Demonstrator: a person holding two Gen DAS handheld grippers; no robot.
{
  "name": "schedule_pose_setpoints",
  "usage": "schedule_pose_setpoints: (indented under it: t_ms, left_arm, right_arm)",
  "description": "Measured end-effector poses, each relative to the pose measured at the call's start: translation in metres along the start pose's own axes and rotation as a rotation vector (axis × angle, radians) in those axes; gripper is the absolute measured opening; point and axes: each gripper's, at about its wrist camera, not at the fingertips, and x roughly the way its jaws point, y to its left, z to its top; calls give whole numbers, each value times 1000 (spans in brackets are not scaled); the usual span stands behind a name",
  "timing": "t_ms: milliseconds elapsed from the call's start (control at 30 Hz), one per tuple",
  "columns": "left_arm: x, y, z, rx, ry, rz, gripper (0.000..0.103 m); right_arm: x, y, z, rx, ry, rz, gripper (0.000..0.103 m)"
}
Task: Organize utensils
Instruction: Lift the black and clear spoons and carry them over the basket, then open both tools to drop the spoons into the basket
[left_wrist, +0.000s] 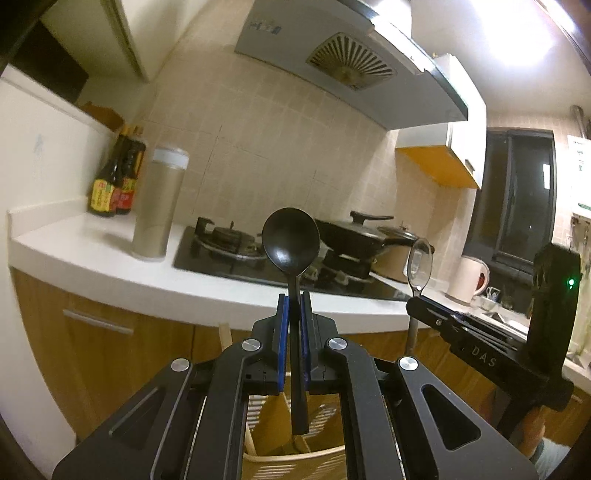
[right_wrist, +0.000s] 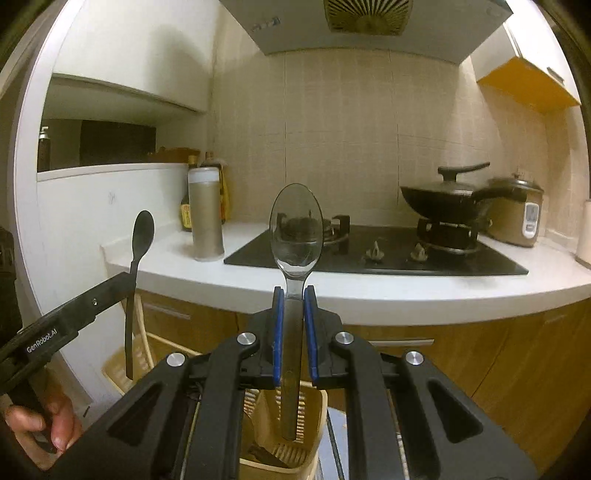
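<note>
Two tools, each clamped on an upright spoon, held in front of a kitchen table.

The left tool (left_wrist: 293, 299) has its blue pads (left_wrist: 282, 325) pressed on the handle of a black spoon (left_wrist: 291, 240), bowl up; the right tool (right_wrist: 294, 295) grips a clear spoon (right_wrist: 296, 230) in the same manner, bowl up. Below both tools stands a cream slatted utensil basket (right_wrist: 317, 406), the handle ends hanging over it. Behind, the white table (right_wrist: 369, 291) carries a black gas hob (right_wrist: 388, 254), a lidded pan (right_wrist: 443, 203), a tall canister (right_wrist: 205, 214) and sauce bottles (left_wrist: 110, 184). A hand (right_wrist: 55, 424) holds the left tool.
</note>
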Motion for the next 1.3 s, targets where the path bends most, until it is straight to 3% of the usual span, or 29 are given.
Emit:
schedule_pose_setpoints:
  t_ms: [233,433,467,600,800,900,1033,1167,1300]
  left_arm:
    - [4,3,-12,17,1,26,4]
    - [-3,8,-20,30,19,35,10]
    - [-5,9,-20,30,26,32,11]
    - [-20,14,-18,17,31,34,26]
    - [-48,24,-9,-47,44,22,28]
    - [-62,22,-5,-60,85,16,28]
    - [-75,10,2,-52,212,-2,28]
    - [-89,-6,5,-31,355,20,28]
    - [-102,-14,-12,-24,495,25,28]
  right_arm:
    - [5,10,-19,-66,13,-23,9]
    - [-5,9,-26,-37,53,33,10]
    - [-6,8,-26,-32,56,36,12]
    - [-21,5,-26,-9,64,54,45]
    - [-52,4,-25,22,73,74,45]
    - [-69,3,-22,43,93,94,45]
    - [-90,1,-17,86,154,117,45]
    - [-101,7,-22,126,318,137,45]
    - [-108,20,-42,125,484,164,45]
